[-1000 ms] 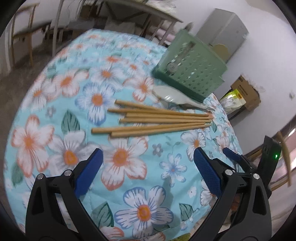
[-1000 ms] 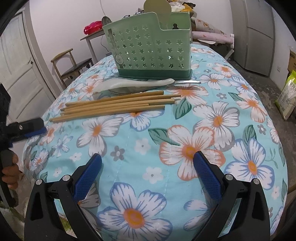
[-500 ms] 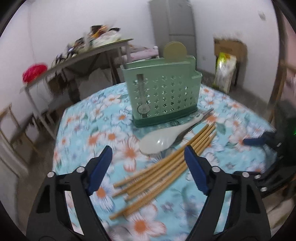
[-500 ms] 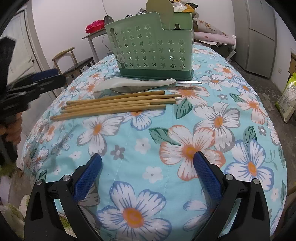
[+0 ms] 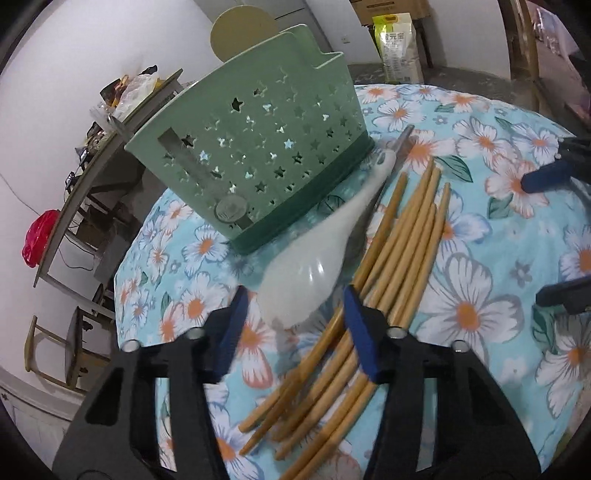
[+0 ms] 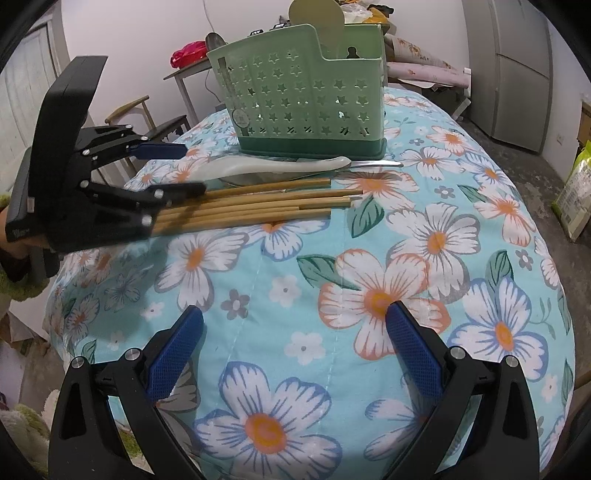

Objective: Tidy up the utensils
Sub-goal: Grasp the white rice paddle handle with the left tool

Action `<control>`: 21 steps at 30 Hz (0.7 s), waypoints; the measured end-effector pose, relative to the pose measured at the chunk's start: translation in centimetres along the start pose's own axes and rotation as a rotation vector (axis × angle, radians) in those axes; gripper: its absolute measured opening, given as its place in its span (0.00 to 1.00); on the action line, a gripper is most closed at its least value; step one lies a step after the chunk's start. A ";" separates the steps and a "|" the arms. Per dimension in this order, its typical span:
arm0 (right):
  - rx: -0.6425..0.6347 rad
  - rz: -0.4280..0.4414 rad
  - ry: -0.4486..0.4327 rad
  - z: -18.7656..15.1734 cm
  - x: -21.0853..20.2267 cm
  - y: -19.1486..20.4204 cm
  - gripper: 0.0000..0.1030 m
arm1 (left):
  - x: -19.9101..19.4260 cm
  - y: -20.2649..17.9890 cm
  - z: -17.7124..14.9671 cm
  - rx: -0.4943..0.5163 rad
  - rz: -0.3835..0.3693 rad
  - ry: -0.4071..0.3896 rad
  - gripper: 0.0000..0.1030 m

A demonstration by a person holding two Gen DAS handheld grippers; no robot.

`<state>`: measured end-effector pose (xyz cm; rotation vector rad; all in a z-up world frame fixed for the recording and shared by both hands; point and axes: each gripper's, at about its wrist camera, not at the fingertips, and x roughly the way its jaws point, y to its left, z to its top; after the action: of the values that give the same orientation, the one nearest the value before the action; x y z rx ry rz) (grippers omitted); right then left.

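A green star-punched utensil holder (image 5: 258, 147) (image 6: 306, 103) stands on the floral tablecloth (image 6: 369, 295). In front of it lies a white spoon (image 5: 306, 273) (image 6: 258, 168), resting on a metal utensil (image 6: 376, 162). Several wooden chopsticks (image 5: 402, 243) (image 6: 277, 206) lie beside the spoon. My left gripper (image 5: 295, 325) (image 6: 170, 170) hovers at the spoon's bowl end. Its jaws are closing, with the bowl between the fingertips and a gap on each side. The right finger is over the chopsticks. My right gripper (image 6: 295, 343) stands open above bare cloth, near the table's front.
A yellowish round disc (image 6: 317, 14) sticks up from the holder. Beyond the table are a cluttered side table (image 5: 110, 122), wooden chairs (image 6: 147, 118), a grey cabinet (image 6: 517, 74) and a sack (image 5: 399, 48) on the floor. The cloth (image 5: 480, 110) drops off at the table's rounded edge.
My left gripper has rolled and swung in from the table's side to the spoon's bowl and the chopstick ends, and its jaws have narrowed. The right gripper has stayed still.
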<state>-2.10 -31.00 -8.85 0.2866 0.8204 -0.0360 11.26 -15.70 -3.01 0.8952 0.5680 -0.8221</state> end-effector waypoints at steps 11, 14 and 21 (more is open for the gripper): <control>0.015 0.006 0.002 0.1 0.1 -0.2 0.94 | -1.0 2.6 1.4 -0.092 -0.041 -0.083 0.04; 0.017 0.008 0.005 0.2 0.0 -0.2 0.94 | -1.1 3.6 1.4 -0.130 -0.088 -0.099 0.04; 0.016 0.002 0.005 0.2 0.1 -0.2 0.94 | -1.8 2.1 0.1 0.003 -0.080 -0.061 0.39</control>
<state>-1.94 -31.20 -8.87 0.3025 0.8249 -0.0393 11.96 -14.38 -0.72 0.8516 0.5525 -0.9192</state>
